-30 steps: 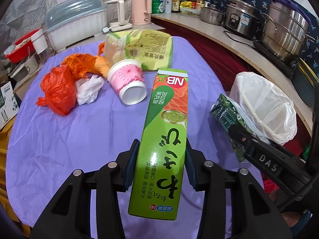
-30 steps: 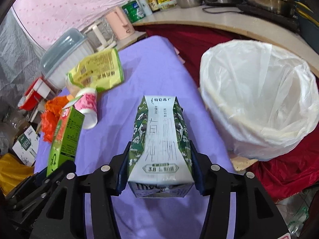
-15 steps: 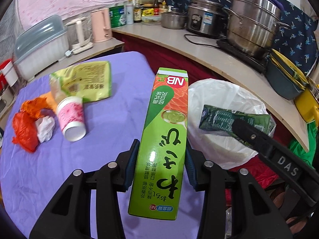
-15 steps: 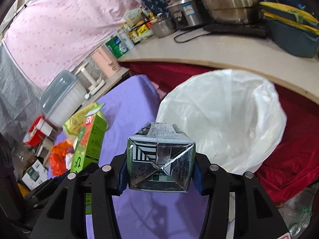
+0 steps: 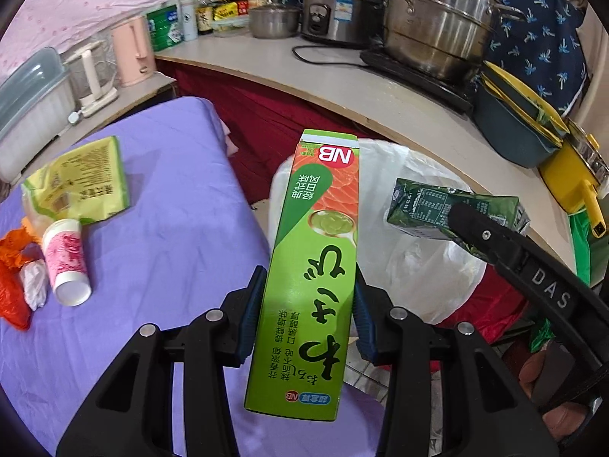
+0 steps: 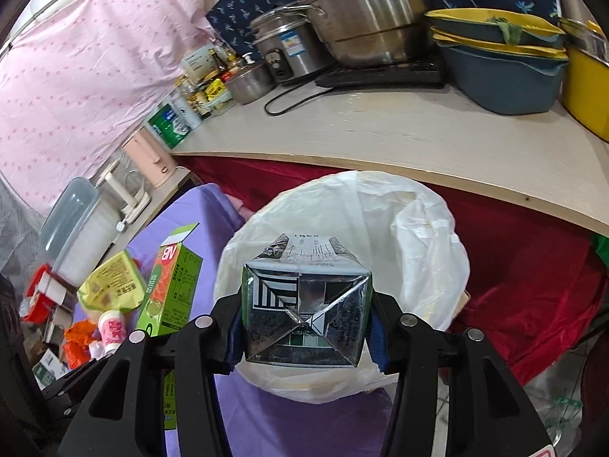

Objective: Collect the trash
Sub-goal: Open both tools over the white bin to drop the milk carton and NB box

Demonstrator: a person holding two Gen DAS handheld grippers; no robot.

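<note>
A cluttered kitchen corner surrounds you: a pink dotted curtain (image 6: 68, 87) fills the upper left of the right wrist view, and a pale curved countertop (image 6: 399, 133) across the upper half carries steel pots (image 6: 354, 19) and stacked blue and yellow basins (image 6: 502, 57). Lower left in the left wrist view lies your bench (image 5: 152, 228), covered in a purple cloth.

Your left hand-held gripper (image 5: 308, 323) is clamped on a tall green wasabi box (image 5: 316, 266) with an orange salmon panel, both blue pads pressed to its long sides. The box stands at centre frame, its top end over the near edge of a white-bagged trash bin (image 5: 418, 259).

Your right hand-held gripper (image 6: 304, 327) is clamped on a green milk carton (image 6: 304, 316), seen base-on, with its silver folded bottom facing the camera. It hangs at centre frame above the open mouth of the trash bin (image 6: 399, 228).

Other trash lies on the bench at the left of the left wrist view: a yellow-green snack bag (image 5: 83, 186), a pink-patterned paper cup (image 5: 66, 262) on its side just below it, an orange plastic bag (image 5: 11, 274) and a crumpled white wrapper (image 5: 34, 289) beside the cup.
</note>
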